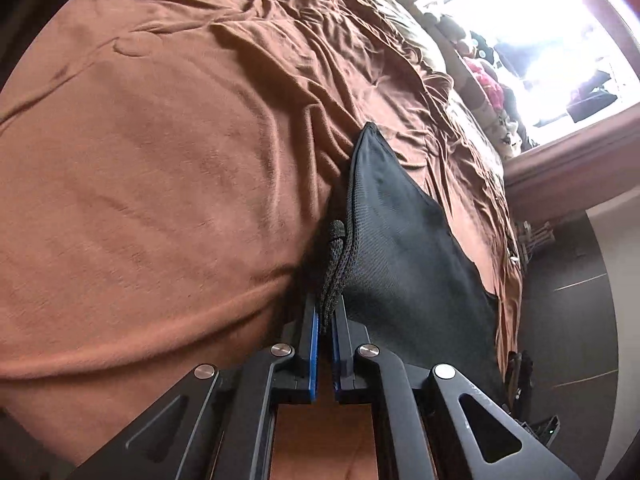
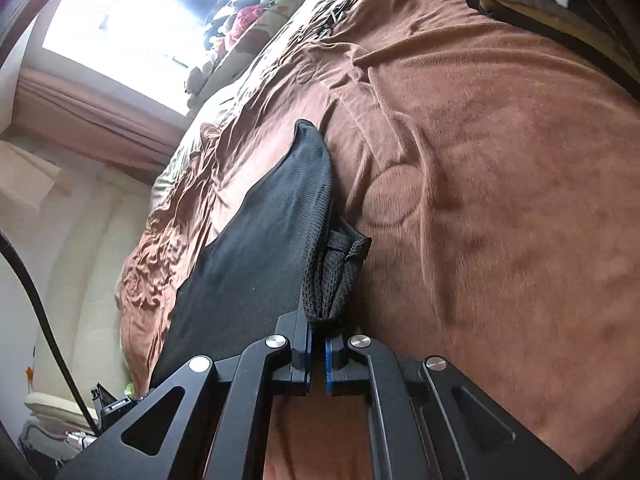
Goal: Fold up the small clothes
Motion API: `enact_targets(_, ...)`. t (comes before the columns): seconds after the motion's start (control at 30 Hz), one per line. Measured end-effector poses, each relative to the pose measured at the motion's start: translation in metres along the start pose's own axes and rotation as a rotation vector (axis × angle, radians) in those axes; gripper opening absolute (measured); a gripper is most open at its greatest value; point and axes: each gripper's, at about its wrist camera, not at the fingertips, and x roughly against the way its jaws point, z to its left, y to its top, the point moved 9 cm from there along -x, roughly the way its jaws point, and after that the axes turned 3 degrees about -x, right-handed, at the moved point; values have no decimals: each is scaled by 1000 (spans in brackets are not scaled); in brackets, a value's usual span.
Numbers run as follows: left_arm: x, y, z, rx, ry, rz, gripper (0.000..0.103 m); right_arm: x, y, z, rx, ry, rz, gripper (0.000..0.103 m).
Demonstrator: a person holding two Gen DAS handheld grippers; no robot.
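While both pairs of jaws stand pressed together, each clamps a bunched edge of the same black mesh fabric garment. Nearest in the left wrist view, the left gripper pinches a rolled, netted hem between its blue pads; just ahead of the jaws and to their right, the cloth spreads out as a taut dark sheet that narrows to a point farther on. Nearest in the right wrist view, the right gripper bites a gathered fold of the garment, which stretches ahead of the jaws and to their left, ending in a rounded corner farther out. Beneath and beyond the garment in both views lies a rumpled brown plush blanket covering a bed. Farther ahead, past the garment's far tip, a row of stuffed toys sits at the blanket's far edge. Farthest of all, a bright window glares above a brown ledge.
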Motion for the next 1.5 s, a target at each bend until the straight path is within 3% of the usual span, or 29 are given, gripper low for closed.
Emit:
enact_targets(0.5, 35, -44, 30, 1, -28, 5, 5, 39, -41, -13, -1, -35, 35, 1)
enact_targets(0.83, 27, -63, 44, 7, -34, 40, 6, 42, -50, -12, 91, -106, 62, 3)
enact_targets(0.87, 26, -63, 45, 6, -35, 43, 7, 43, -52, -11, 97, -113, 61, 3)
enact_targets(0.93, 24, -66, 48, 10, -32, 50, 19, 50, -50, -8, 110, -125, 55, 5)
enact_targets(1.03, 24, -67, 53, 27, -51, 44, 40, 60, -46, -4, 154, -207, 30, 14)
enact_targets(1.17, 25, -68, 54, 29, -78, 36, 48, 78, -41, 9, 214, -336, -49, 67)
enact_targets(1.33, 26, -71, 55, 2, -69, 27, 49, 90, -48, 57, 428, -332, -118, 69)
enact_targets(1.5, 27, -73, 51, -19, -68, 6, 53, 82, -71, 92, 532, -256, -86, 69)
